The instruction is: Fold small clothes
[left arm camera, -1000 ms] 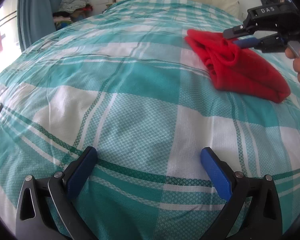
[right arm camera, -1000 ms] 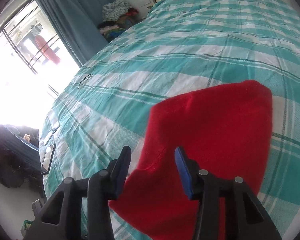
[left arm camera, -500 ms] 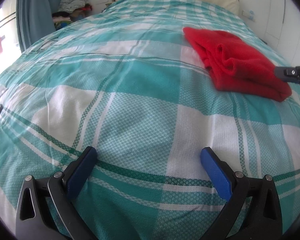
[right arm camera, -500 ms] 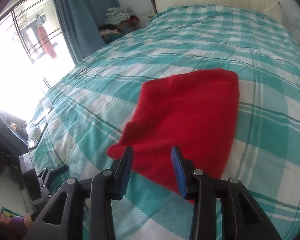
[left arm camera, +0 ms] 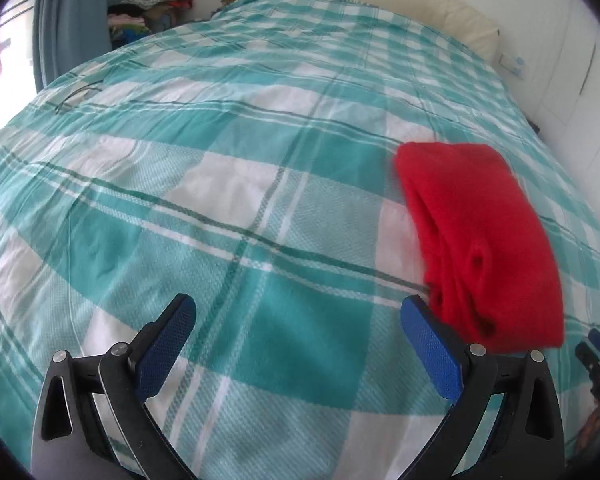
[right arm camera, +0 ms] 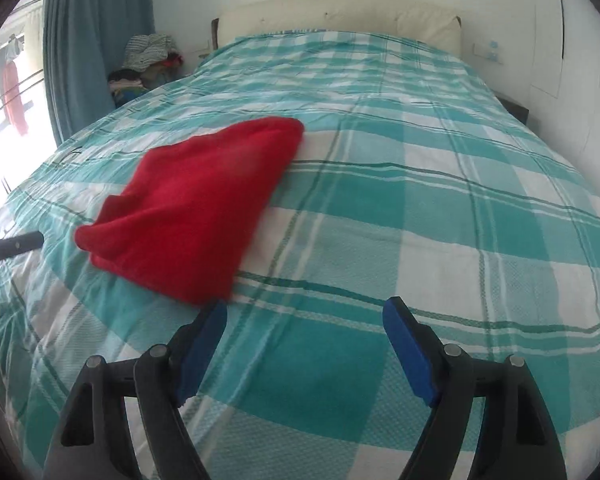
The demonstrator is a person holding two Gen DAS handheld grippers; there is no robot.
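At the bottom of the left wrist view, the left gripper (left arm camera: 298,344) sits wide, 2 blue pads spread with only checked bedspread (left arm camera: 228,184) between them, nothing held. Its right pad (left arm camera: 430,350) is just beside the near end of the folded red garment (left arm camera: 488,240), not touching as far as I can tell. The garment lies on the bedspread at right of frame, layered edges facing left. A dark bit of the other tool shows at the lower right edge.

At the bottom of the right wrist view, the right gripper (right arm camera: 304,344) has jaws opening, already wide, nothing between them but bedspread. The left pad (right arm camera: 200,350) sits just below the garment's near corner (right arm camera: 204,200), which spreads up toward centre left. A dark finger of the left gripper pokes in at the left edge.

Further back: cream headboard (right arm camera: 340,16) at top, blue curtain (right arm camera: 96,40) upper left, clothes pile (right arm camera: 148,60) beside it, bright window at far left.
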